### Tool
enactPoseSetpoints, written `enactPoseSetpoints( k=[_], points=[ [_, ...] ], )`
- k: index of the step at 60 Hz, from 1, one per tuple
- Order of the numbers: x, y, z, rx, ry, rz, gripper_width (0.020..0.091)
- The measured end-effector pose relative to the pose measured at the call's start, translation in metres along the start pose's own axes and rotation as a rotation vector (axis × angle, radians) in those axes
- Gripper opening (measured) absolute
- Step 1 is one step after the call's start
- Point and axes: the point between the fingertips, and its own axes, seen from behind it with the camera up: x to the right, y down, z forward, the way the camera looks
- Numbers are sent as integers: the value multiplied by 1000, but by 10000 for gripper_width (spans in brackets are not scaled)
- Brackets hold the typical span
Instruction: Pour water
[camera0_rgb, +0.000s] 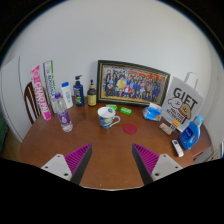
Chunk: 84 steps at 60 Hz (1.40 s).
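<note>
Presently the gripper (112, 160) hangs above the near part of the wooden table (110, 148) with its two fingers spread apart and nothing between them; the pink pads (76, 157) face each other across bare tabletop. The task's likely water source, a clear plastic bottle (65, 118), stands upright beyond the left finger, towards the table's left side. The likely receiver, a white mug (107, 119) on a red coaster (128, 127), stands well apart from the fingers near the table's middle, to the right of the bottle. Behind them a row of toiletry bottles (77, 92), a framed photograph (130, 84) and a white gift bag (183, 101) line the wall; a blue spray bottle (190, 132) sits at the right. Judged from this arrangement, no pouring has begun and the step in hand is the approach to the bottle. To do it well, the fingers should swing left and advance level, straddling the bottle at mid-body, and close squarely on it. Whether the bottle is capped cannot be determined. The lift should clear the neighbouring bottles before travel towards the mug, and the tilt should be gradual, neck over the mug's centre.
</note>
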Motion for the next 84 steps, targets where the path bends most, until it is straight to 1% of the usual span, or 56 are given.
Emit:
enactPoseSetpoints(
  k=[11, 22, 29, 40, 45, 51, 53, 55, 60, 63, 66, 68, 70, 74, 80, 81, 84],
  points=[
    [-89, -8, 23, 28, -33, -36, 858],
    [-184, -27, 65, 104, -82, -15, 857],
    [-228, -45, 106, 153, -99, 29, 860],
    [-256, -68, 180, 223, -49, 72, 852],
    [-260, -70, 210, 227, -28, 93, 847],
    [-260, -68, 241, 222, -4, 106, 817],
    [-259, -68, 249, 223, 2, 107, 792],
    [-258, -69, 255, 227, 2, 101, 740],
    [-261, -72, 263, 248, -3, 90, 546],
    [-260, -74, 263, 265, 2, 82, 539],
    [-262, -76, 264, 281, 2, 66, 502],
    [-263, -76, 264, 288, 0, 62, 472],
    [-262, -76, 264, 292, 2, 63, 415],
    [-261, -76, 264, 295, 2, 70, 355],
    [-262, -75, 264, 284, -3, 71, 351],
    [-262, -76, 264, 282, -6, 73, 308],
    [-261, -77, 264, 272, -21, 110, 308]
  ],
)
